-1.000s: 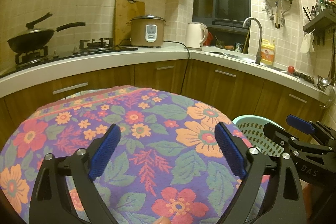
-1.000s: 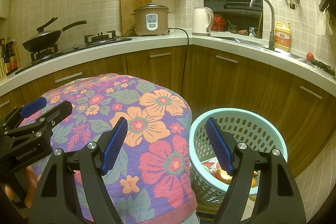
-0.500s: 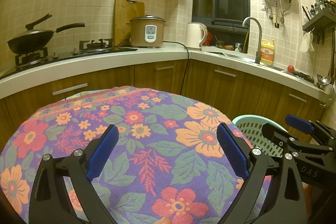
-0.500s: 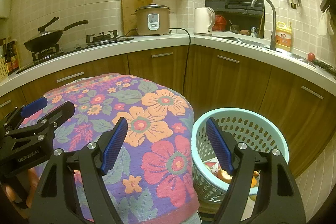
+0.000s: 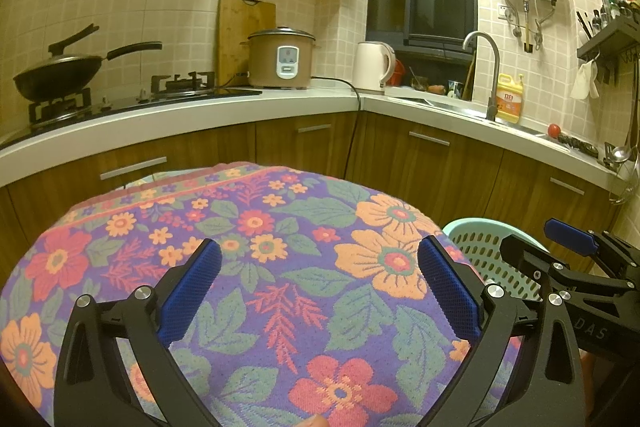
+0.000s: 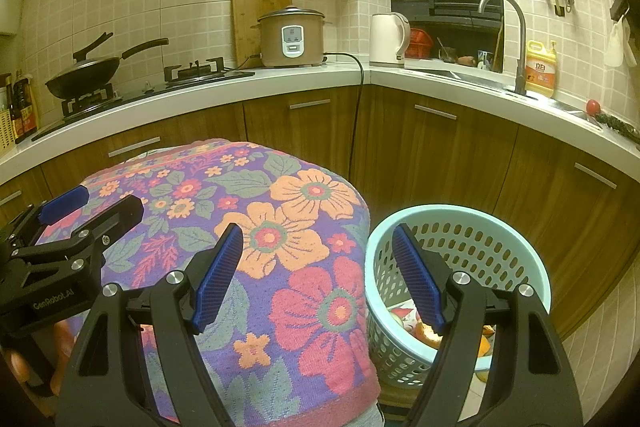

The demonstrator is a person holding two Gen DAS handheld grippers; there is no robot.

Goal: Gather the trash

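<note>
A light blue perforated trash basket (image 6: 480, 223) stands on the floor to the right of a round table with a floral cloth (image 6: 288, 235). Orange peel and other scraps (image 6: 426, 331) lie in its bottom. Its rim also shows in the left wrist view (image 5: 472, 231). My right gripper (image 6: 316, 279) is open and empty, held above the table's right edge and the basket's left rim. My left gripper (image 5: 318, 291) is open and empty above the middle of the cloth (image 5: 280, 267). No loose trash shows on the cloth.
Wooden cabinets under a white counter (image 6: 440, 79) wrap around the back and right. On the counter stand a wok (image 6: 88, 71), a rice cooker (image 6: 292, 39), a kettle (image 6: 388, 39) and a sink tap (image 6: 512, 27). The basket sits close to the cabinets.
Both grippers have drifted back and down very slightly. Both stay open and empty.
</note>
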